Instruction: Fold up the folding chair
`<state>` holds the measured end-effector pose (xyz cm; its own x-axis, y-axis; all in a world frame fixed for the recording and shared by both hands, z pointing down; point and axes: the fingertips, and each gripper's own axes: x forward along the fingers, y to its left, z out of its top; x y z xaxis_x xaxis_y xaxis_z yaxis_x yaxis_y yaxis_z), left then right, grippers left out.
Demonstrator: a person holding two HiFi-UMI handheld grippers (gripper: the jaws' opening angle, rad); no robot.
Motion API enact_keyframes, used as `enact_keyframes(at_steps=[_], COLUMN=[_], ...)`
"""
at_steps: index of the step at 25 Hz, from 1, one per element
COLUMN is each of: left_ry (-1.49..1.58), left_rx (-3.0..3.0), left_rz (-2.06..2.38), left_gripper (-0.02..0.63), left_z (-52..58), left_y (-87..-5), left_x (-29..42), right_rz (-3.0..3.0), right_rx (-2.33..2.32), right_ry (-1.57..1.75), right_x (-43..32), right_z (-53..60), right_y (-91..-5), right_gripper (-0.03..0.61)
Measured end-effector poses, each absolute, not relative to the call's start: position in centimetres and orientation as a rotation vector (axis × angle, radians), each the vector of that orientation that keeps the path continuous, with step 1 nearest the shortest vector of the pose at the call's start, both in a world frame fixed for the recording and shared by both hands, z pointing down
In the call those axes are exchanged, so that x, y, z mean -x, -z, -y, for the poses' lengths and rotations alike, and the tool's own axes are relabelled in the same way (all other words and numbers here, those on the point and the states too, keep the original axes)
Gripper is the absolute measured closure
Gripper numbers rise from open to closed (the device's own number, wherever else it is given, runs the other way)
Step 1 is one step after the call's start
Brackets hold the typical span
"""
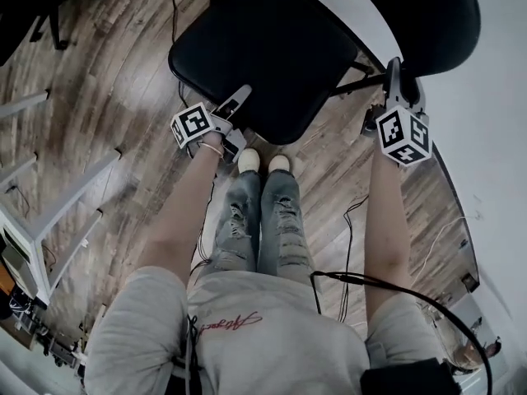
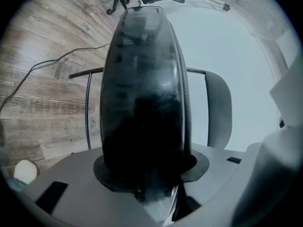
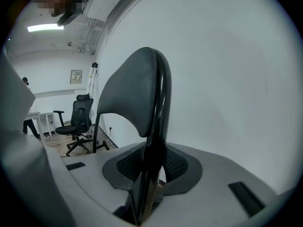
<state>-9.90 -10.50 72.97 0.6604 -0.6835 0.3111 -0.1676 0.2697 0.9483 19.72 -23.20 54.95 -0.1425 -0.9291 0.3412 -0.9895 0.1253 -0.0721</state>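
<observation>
The left forearm (image 1: 185, 212) and right forearm (image 1: 385, 229) stretch forward. The left gripper (image 1: 236, 99) clamps the seat (image 1: 272, 39) at its front edge; the right gripper (image 1: 394, 71) clamps the backrest frame (image 3: 161, 103)

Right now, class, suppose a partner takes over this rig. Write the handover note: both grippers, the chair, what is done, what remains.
Left gripper: shut on the front edge of the seat.
Right gripper: shut on the back frame, by the backrest.
Folding chair: stands open on the wooden floor beside the white wall, with the seat spread out.
Done: both grips taken.
Left: probably swing the seat up against the backrest until the chair is flat.
</observation>
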Motion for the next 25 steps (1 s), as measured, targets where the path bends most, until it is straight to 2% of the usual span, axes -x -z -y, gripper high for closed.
enact_keyframes(at_steps=[12,25], left_ry=[0.220,0.157], left_rx=[-1.133,-1.055], left_rz=[0.960,1.132], left_gripper=[0.393,0.423], left_z=[17.7,26.7], left_y=[-67.0,-61.1], left_x=[6.4,2.0], right_rz=[2.237,2.157], right_rx=[-1.931,-1.986], right_ry=[-0.508,-0.572], right_x=[-21.9,-25.9], right_z=[27.2,34.0], right_y=[-52.2,-50.8], right_gripper=[0.488,0.501])
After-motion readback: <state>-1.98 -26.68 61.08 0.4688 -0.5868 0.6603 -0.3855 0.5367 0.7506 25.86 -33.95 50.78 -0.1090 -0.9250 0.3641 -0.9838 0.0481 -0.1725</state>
